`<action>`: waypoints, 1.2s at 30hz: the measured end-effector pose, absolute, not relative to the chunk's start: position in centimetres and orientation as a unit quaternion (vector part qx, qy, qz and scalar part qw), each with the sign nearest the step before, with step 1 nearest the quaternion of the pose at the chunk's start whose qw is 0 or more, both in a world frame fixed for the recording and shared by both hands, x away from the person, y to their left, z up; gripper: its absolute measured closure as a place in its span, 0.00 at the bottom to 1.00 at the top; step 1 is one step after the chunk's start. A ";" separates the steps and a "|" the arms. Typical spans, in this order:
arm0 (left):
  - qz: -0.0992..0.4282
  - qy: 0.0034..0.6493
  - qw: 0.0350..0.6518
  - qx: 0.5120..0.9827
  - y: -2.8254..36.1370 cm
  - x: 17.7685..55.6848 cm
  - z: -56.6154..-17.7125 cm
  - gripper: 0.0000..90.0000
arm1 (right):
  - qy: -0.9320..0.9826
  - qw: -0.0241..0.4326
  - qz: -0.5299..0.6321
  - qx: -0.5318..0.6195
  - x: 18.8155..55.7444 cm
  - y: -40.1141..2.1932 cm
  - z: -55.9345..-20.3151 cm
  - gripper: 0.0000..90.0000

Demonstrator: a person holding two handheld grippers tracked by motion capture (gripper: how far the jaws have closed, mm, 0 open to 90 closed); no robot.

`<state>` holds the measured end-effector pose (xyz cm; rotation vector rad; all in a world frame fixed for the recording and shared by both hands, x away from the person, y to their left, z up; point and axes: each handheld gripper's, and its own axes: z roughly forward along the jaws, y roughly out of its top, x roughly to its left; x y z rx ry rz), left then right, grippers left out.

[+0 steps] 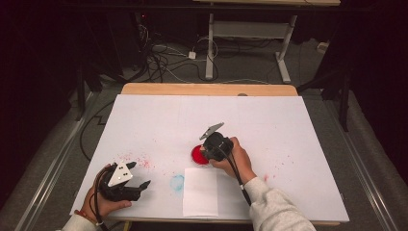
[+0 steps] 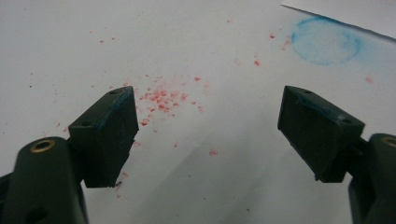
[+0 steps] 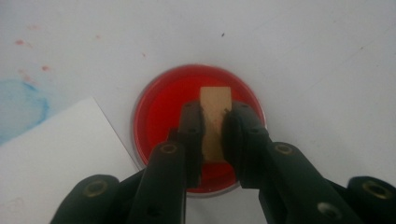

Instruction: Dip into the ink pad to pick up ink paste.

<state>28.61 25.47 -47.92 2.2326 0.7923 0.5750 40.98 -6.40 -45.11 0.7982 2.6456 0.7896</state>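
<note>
At the near left corner of the desk (image 1: 288, 125), the left hand-held gripper (image 1: 139, 185) rests low in the person's hand, jaws spread wide with nothing between them. In the left gripper view they frame a scatter of red specks (image 2: 161, 98) on the white cover. Right of that lies a faint blue ring stain (image 1: 177, 182), touching the left edge of a blank white paper sheet (image 1: 200, 192) at the near edge. Just beyond the sheet's far edge sits a round red ink dish (image 1: 197, 155). The right hand-held gripper (image 3: 214, 122) points down over it, jaws clamped on a small tan wooden block (image 3: 215, 105), which stands upright above the red surface; contact with the ink cannot be judged.
</note>
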 end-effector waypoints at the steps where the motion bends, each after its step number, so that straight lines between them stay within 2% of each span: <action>1: 0.221 0.305 0.345 0.859 25.5 28.6 -47.9 0.22 | 0.911 0.131 0.276 0.276 41.1 -6.5 -45.1 0.85; 36: 0.215 0.306 0.346 0.861 25.4 28.9 -48.1 0.22 | 0.902 0.136 0.296 0.285 40.7 -7.0 -45.6 0.84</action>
